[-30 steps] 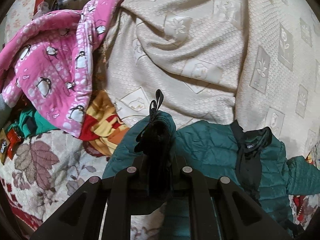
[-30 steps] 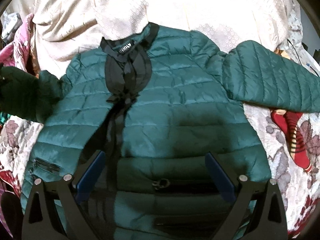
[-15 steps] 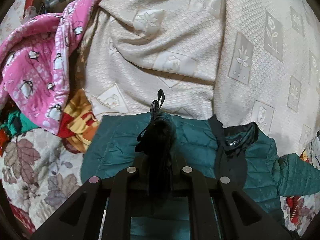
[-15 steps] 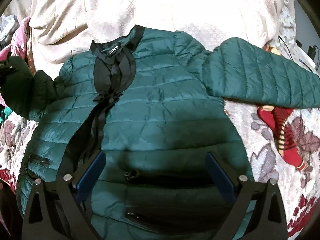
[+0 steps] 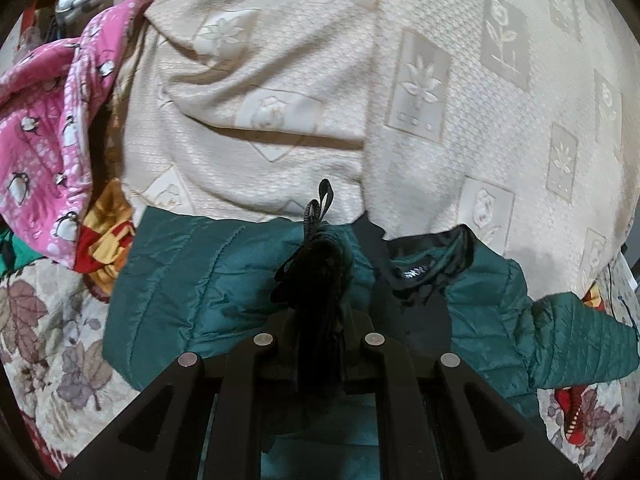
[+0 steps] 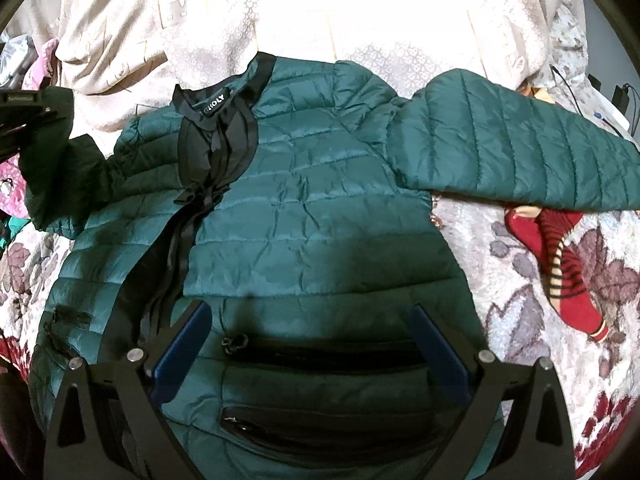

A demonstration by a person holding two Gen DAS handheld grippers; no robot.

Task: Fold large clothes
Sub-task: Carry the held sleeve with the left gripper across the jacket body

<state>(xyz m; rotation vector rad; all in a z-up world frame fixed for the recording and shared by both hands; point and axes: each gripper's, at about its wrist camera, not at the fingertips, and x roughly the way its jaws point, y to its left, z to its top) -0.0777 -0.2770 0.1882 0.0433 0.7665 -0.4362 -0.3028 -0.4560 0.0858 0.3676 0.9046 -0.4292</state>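
Note:
A dark green quilted jacket (image 6: pixel 320 208) lies front up on the bed, with a black collar (image 6: pixel 216 120) and black zip pockets (image 6: pixel 320 354). Its right sleeve (image 6: pixel 516 152) is spread out to the right. My left gripper (image 5: pixel 320 276) is shut on the black cuff end of the left sleeve (image 5: pixel 200 280) and holds it over the jacket's left shoulder; it also shows at the left edge of the right wrist view (image 6: pixel 24 112). My right gripper (image 6: pixel 312 320) is open and empty, hovering over the jacket's lower front.
A cream patterned bedspread (image 5: pixel 440 100) is bunched behind the jacket. A pink penguin-print garment (image 5: pixel 36 132) lies at the left, with red and yellow cloth (image 5: pixel 108 240) under it. A red striped garment (image 6: pixel 560 264) lies on the floral bed cover (image 6: pixel 600 320) at right.
My left gripper has carried the sleeve cuff rightwards, towards the jacket's collar. My right gripper stays open and has drawn back slightly over the jacket's lower front.

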